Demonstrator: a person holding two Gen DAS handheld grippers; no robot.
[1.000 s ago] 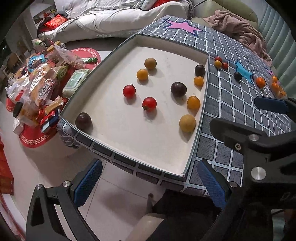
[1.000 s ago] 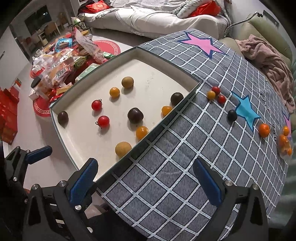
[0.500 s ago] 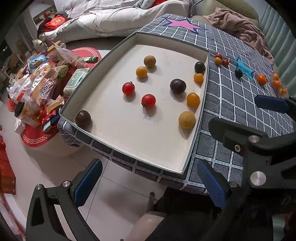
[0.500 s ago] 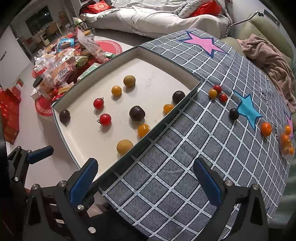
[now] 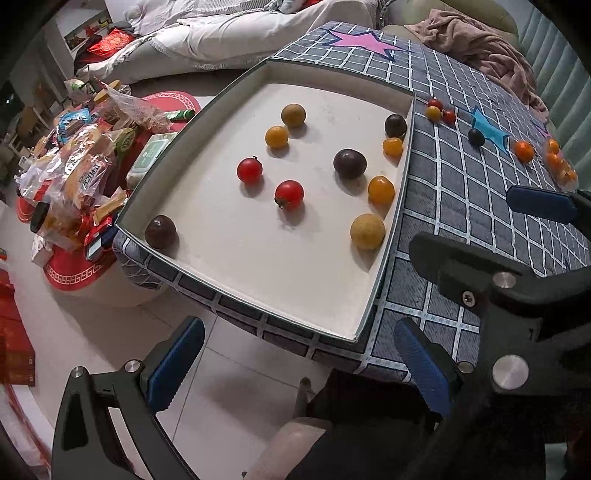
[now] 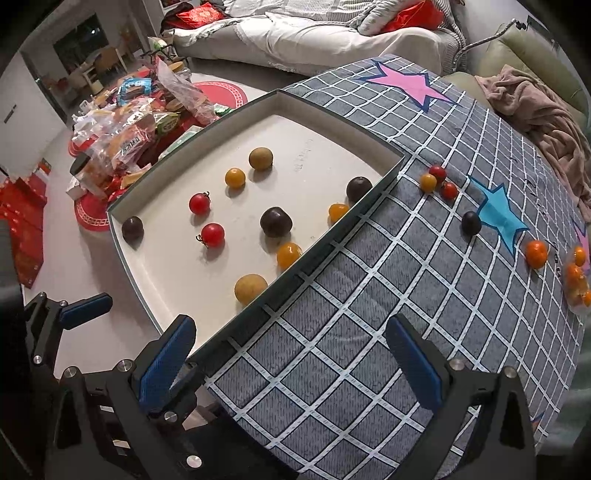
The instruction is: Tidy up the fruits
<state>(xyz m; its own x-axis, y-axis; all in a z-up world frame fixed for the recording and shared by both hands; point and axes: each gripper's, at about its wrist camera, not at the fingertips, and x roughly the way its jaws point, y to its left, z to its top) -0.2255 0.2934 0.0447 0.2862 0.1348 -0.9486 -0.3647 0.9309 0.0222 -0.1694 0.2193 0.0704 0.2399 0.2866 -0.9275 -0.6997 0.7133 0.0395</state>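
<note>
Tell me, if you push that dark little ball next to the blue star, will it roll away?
Probably yes. The dark fruit looks round and smooth, so a nudge would likely set it rolling. It sits on the grid cloth, outside the white tray, with no wall nearby to stop it. The soft-looking cloth might slow it a little.

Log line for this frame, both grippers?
left gripper: open, empty | right gripper: open, empty | tray: ten fruits | blanket: loose fruits

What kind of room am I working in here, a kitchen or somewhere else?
Most likely a home living room, not a kitchen. A sofa draped in a pale cover runs behind the tray, bagged snacks crowd a low table beside it, and a crumpled blanket lies on a cushioned seat.
</note>
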